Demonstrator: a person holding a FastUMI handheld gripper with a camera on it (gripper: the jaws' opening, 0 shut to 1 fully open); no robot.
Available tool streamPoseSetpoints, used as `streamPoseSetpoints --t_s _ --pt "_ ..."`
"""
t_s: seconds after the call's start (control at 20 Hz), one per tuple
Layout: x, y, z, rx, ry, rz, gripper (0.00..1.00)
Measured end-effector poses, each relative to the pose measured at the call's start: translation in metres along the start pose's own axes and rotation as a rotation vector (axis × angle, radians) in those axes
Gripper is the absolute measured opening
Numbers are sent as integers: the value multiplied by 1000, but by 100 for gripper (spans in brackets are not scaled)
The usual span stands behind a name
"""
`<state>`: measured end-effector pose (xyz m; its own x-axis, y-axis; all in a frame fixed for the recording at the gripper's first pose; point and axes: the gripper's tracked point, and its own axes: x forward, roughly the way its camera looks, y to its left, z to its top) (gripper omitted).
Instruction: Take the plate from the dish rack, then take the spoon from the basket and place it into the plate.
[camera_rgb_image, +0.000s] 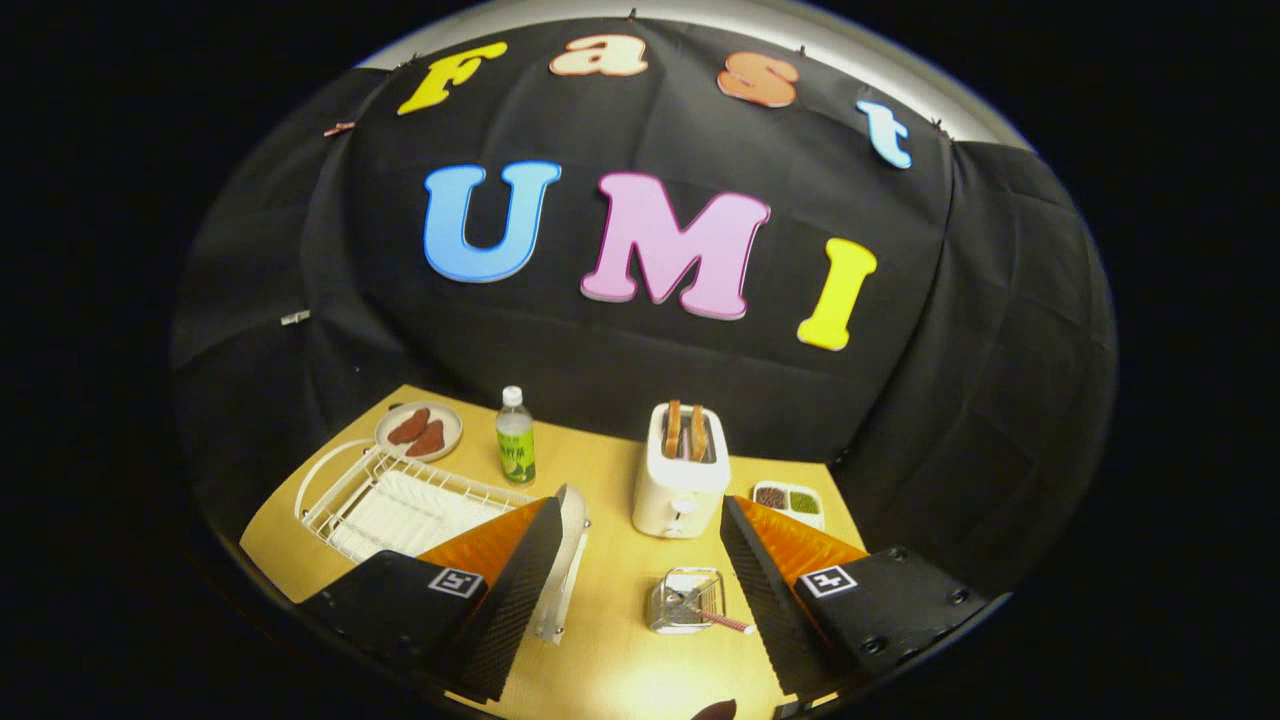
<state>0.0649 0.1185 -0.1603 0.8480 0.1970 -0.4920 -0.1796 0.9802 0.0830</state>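
White wire dish rack (400, 505) at the table's left edge, round white plate (570, 560) upright beside it; tool (640, 590) spread wide, left finger touching. Better straddle the rim squarely before squeezing.

The left finger (500, 590) covers the dish rack's (400, 505) near corner and part of the plate (572, 545) standing there. The spoon (720, 620) in the basket (685, 600) shows only its handle. The tray (790, 498) at the table's (620, 660) far right edge is half hidden.
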Motion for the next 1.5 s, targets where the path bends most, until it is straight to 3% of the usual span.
streamPoseSetpoints --t_s 0.25,0.45,0.65,0.7,0.9,1.15,1.3,1.5 --pt "57 38 -48 2 161 44 96" --pt "95 51 -87 -10 273 4 91" --pt "119 60 -113 48 346 -30 64" --pt "119 58 -112 45 346 -52 45" --pt "119 59 -92 -16 306 -132 33" --pt "114 63 -42 -166 185 -189 28" --pt "109 60 -19 -151 103 -215 28" --pt "83 61 -5 -24 78 -137 28"
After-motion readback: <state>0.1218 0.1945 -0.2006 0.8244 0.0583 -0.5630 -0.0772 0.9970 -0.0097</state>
